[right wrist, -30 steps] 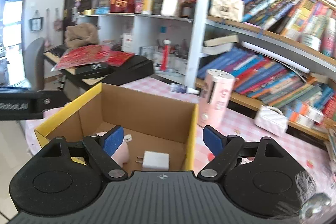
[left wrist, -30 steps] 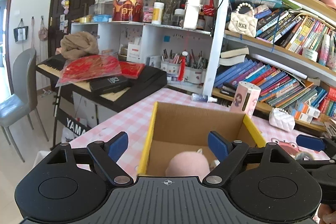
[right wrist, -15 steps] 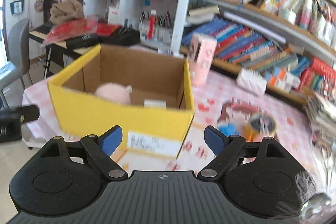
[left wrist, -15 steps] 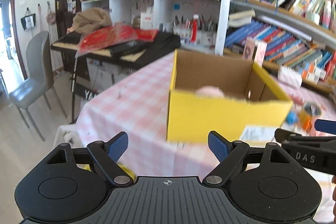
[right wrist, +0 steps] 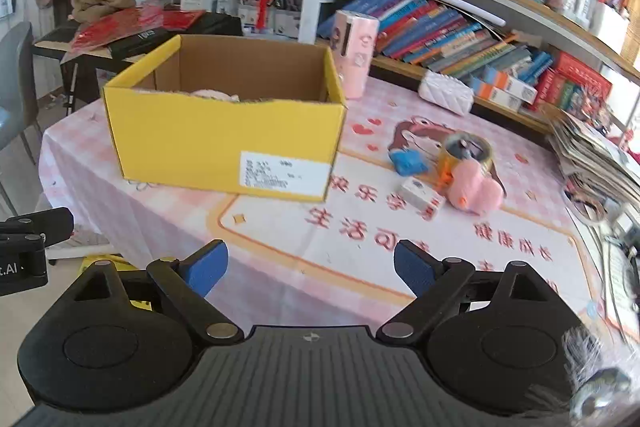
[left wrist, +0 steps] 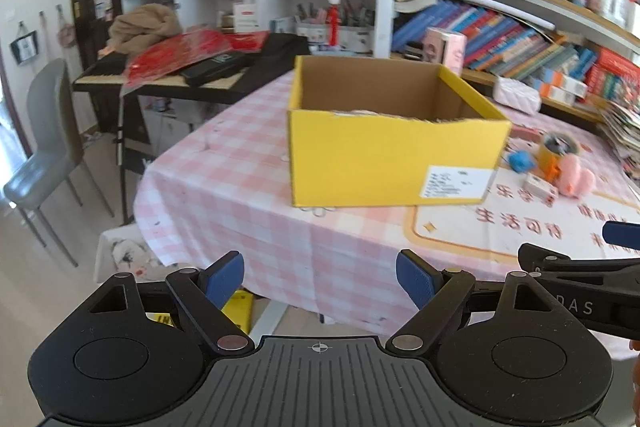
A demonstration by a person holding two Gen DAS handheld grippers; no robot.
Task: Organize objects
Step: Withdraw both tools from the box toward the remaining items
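1. Right tool (right wrist: 306, 269): empty, its jaws opening wider, blue pads over the near edge of the worktop (right wrist: 360, 239); nothing sits between them.
2. Left tool (left wrist: 319, 277): empty too, jaws held well apart, hanging off the worktop's near corner; the yellow box (left wrist: 384, 163) lies ahead of it.
3. The box stands open-topped on the pink checked cloth; something pale pink shows just above its front wall, the rest hidden.
4. Right of the box, a loose cluster waits: a blue piece (right wrist: 408, 163), a tape roll (right wrist: 466, 155), a pink plush (right wrist: 476, 191) touching the roll, and a small white carton (right wrist: 420, 193) just beside the plush.
5. Handling, as judged: the plush looks light and soft, so it should squash under the pads; a pinch across its fat middle seems safest.
6. The tape roll appears stiff and heavier; gripping through its wall, one pad inside the ring, would likely hold better than spanning the round outside.
7. The carton looks light and thin-walled; take it across its short flat sides, gently, or it may crush.
8. The blue piece is too blurred to judge.
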